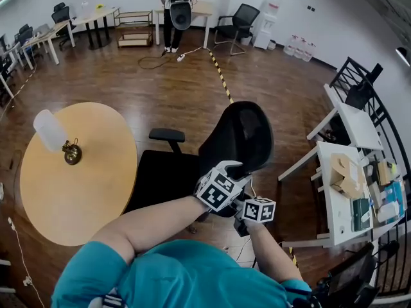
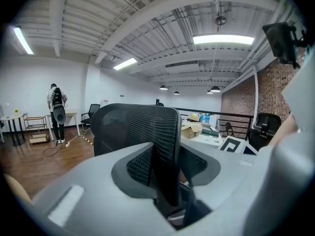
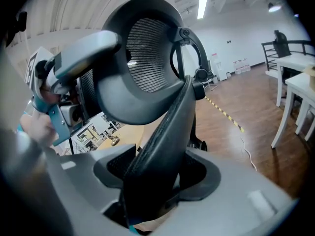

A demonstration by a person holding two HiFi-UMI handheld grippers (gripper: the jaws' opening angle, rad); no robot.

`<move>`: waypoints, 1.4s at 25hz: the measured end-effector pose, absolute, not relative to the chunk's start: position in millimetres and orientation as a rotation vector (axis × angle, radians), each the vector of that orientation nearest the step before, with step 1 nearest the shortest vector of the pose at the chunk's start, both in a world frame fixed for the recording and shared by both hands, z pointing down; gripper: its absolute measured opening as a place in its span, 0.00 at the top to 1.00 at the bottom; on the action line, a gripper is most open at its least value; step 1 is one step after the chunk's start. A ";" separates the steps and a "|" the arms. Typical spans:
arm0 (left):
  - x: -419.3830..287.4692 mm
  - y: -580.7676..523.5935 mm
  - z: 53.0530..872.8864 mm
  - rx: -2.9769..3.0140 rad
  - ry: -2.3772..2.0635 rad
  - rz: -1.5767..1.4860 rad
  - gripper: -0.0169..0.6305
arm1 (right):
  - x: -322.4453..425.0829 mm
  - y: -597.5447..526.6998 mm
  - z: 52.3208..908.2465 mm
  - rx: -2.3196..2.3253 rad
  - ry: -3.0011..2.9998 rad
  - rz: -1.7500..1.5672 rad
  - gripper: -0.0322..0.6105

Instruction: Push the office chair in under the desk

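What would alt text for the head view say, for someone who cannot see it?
From above, a person's left tool and right tool both clamp the backrest of a black mesh office chair, beside a round pale wooden table.

A black mesh office chair stands just beside a round wooden table. The left gripper and right gripper meet its backrest from behind. A white desk stands to the right.

The person wears a teal short-sleeved shirt. The light grey moulded left hand-held gripper carries a white cube with black square markers; the right hand-held gripper has a like cube.
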State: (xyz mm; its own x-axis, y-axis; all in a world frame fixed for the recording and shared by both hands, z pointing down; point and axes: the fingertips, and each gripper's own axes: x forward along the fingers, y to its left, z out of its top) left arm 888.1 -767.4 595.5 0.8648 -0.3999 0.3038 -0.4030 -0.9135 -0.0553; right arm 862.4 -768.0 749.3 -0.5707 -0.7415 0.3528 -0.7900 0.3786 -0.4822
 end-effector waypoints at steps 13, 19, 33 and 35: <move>784.3 -802.5 583.6 2.972 -0.773 0.453 0.78 | 756.3 -797.4 747.4 1.308 -2.496 0.999 0.55; 744.8 -816.5 578.3 2.943 -0.849 0.443 0.78 | 711.2 -809.3 738.4 1.240 -2.519 0.999 0.55; 693.9 -820.3 575.7 2.948 -0.885 0.433 0.78 | 648.8 -806.7 736.8 1.087 -2.546 1.081 0.55; 693.0 -818.5 578.1 2.952 -0.878 0.434 0.78 | 647.9 -804.8 739.4 1.080 -2.546 1.072 0.54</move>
State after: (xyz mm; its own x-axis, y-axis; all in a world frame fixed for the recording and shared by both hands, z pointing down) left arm 693.0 -818.5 578.1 0.8018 -0.5312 0.2738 -0.5399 -0.8403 -0.0493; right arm 647.9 -804.8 739.4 -0.7217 -0.5571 0.4110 -0.6833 0.4780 -0.5519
